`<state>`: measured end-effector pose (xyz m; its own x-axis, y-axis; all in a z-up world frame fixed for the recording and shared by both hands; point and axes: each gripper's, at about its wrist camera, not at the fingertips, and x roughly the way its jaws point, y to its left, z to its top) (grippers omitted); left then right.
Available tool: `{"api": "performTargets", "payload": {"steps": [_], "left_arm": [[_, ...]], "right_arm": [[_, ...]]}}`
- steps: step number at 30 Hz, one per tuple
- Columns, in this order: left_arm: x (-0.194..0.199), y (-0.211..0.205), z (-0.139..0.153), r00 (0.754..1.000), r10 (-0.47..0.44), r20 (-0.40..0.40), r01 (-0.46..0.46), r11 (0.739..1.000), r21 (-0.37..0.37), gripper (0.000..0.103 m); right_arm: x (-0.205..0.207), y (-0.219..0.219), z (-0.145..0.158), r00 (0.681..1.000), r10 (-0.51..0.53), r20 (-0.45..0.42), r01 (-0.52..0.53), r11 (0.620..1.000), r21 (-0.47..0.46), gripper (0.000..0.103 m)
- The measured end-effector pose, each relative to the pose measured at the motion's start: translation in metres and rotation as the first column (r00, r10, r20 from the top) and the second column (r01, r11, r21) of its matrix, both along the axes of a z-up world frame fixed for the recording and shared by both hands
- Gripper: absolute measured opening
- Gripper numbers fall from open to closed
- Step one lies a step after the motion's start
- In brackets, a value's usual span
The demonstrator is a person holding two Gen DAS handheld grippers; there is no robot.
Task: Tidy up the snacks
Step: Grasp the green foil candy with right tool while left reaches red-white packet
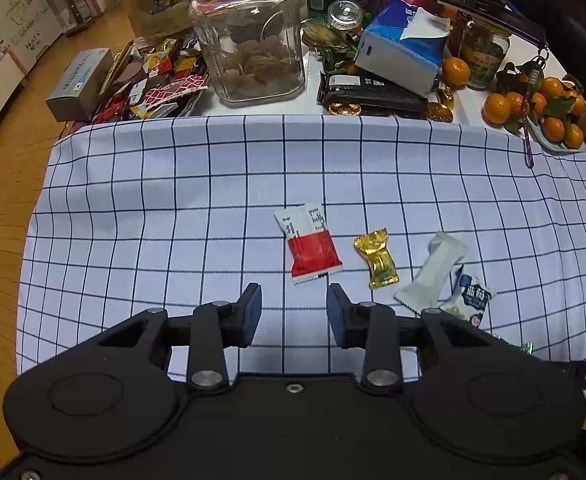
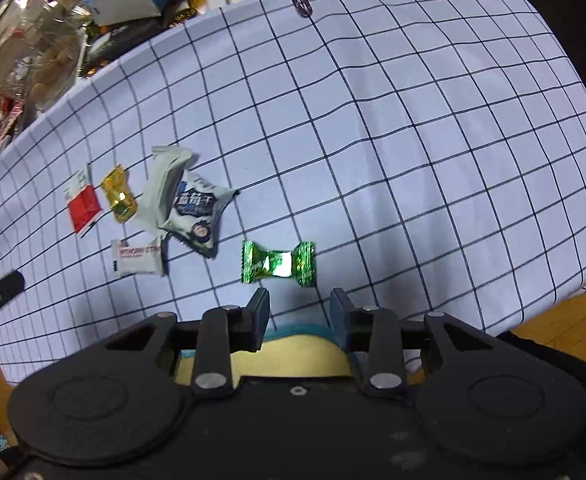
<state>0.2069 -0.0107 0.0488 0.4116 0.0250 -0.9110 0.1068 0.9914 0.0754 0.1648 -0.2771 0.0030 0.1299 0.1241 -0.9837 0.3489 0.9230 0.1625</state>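
On the desk's white cloth with dark blue checks (image 1: 173,200), left to right, lie my snacks: a red-and-white flat sachet (image 1: 308,243), a gold foil-wrapped sweet (image 1: 377,258), a long white pillow-shaped packet (image 1: 433,272) and a blue-and-white printed pouch (image 1: 469,298) touching it. My left tongs (image 1: 294,314) stand open and empty, with the sachet just ahead and slightly right, its long axis running roughly away from me. My right tongs (image 2: 299,312) also stand parted and empty; a green foil twist-wrapped candy (image 2: 278,263) lies just ahead of them, its long axis crosswise to the fingers' line. I judge each tongs nearest its own piece. The right view alone shows a small white lettered packet (image 2: 137,262) below the pouch and the whole green candy; the left view alone shows a tall glass jar of brown nuts (image 1: 249,40) beyond the cloth.
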Motion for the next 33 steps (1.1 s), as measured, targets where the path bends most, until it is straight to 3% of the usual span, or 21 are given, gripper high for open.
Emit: {"api": "performTargets", "payload": {"steps": [5, 8, 11, 14, 17, 25, 33], "left_arm": [[0.022, -0.001, -0.017, 0.999, 0.019, -0.028, -0.017, 0.999, 0.048, 0.044], [0.031, 0.002, -0.015, 0.998, 0.005, -0.066, -0.007, 1.000, -0.030, 0.045], [0.033, 0.003, -0.009, 0.999, 0.016, -0.049, -0.017, 0.999, -0.030, 0.045], [0.032, 0.001, -0.001, 1.000, 0.013, 0.003, -0.013, 1.000, 0.003, 0.045], [0.031, 0.001, 0.006, 1.000, -0.009, 0.025, 0.009, 1.000, -0.014, 0.045], [0.035, 0.009, 0.011, 1.000, -0.002, 0.024, 0.004, 0.998, -0.058, 0.045], [0.040, 0.022, 0.014, 0.999, 0.031, 0.011, -0.030, 0.994, -0.101, 0.045]], "right_arm": [[0.005, 0.004, -0.022, 0.998, 0.010, -0.059, -0.011, 1.000, -0.020, 0.036], [0.006, 0.006, -0.035, 0.996, 0.005, -0.092, -0.007, 1.000, -0.019, 0.034], [0.012, 0.009, -0.045, 0.994, -0.005, -0.113, 0.002, 1.000, -0.024, 0.033], [0.019, 0.014, -0.048, 0.995, -0.005, -0.104, -0.001, 0.999, -0.054, 0.032], [0.029, 0.018, -0.046, 0.997, 0.002, -0.073, -0.008, 0.996, -0.084, 0.032], [0.074, 0.029, -0.038, 1.000, -0.012, 0.000, 0.012, 0.993, -0.117, 0.032], [0.110, 0.044, -0.049, 1.000, 0.008, -0.008, -0.009, 0.986, -0.164, 0.031]]}}
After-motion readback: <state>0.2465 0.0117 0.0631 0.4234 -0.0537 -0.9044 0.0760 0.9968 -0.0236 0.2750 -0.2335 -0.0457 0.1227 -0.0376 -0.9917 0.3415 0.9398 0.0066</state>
